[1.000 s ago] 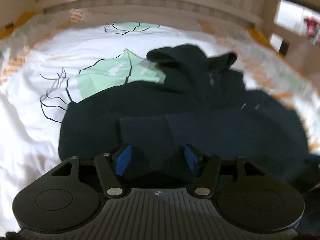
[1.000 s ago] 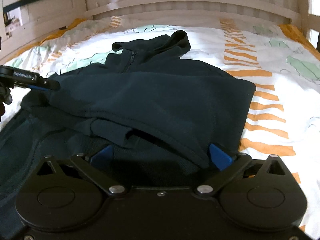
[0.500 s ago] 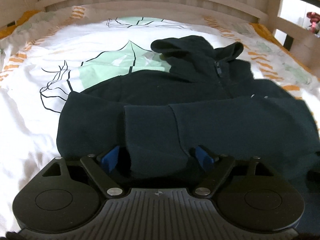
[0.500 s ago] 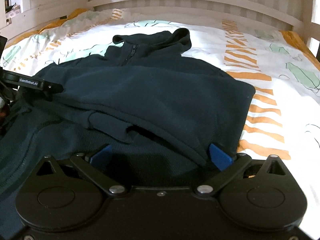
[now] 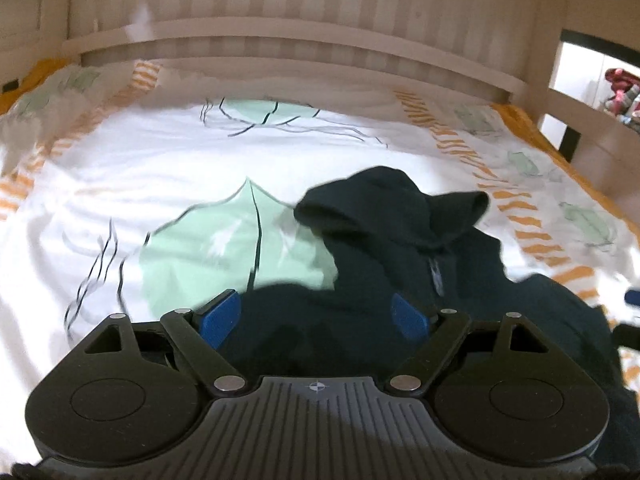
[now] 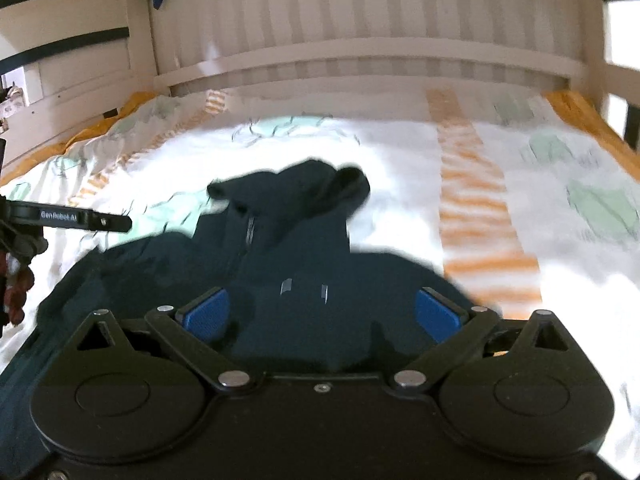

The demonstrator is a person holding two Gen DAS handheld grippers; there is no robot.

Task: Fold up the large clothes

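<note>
A dark navy zip-up hooded fleece jacket [image 5: 420,280] lies on the white quilt printed with green leaves and orange stripes [image 5: 160,184], hood toward the pale slatted wooden headboard [image 5: 280,12], its lower part bunched up nearer the cameras. The quilt fills a wooden bed frame with side rails [image 6: 80,92]; nothing else rests on it that the blurred pictures make out.

The left gripper [image 5: 316,316] tilts down above the jacket's near edge, blue pads [image 5: 218,316] spread wide, dark fabric showing between them but neither pad pressing on it. The right gripper [image 6: 320,314] sits the same way over the jacket's body, jaws wide apart, its blue pads [image 6: 434,314] clear of the cloth. From the right wrist view, the left gripper's black finger [image 6: 72,216] juts in from the left edge, above the jacket's left side.
</note>
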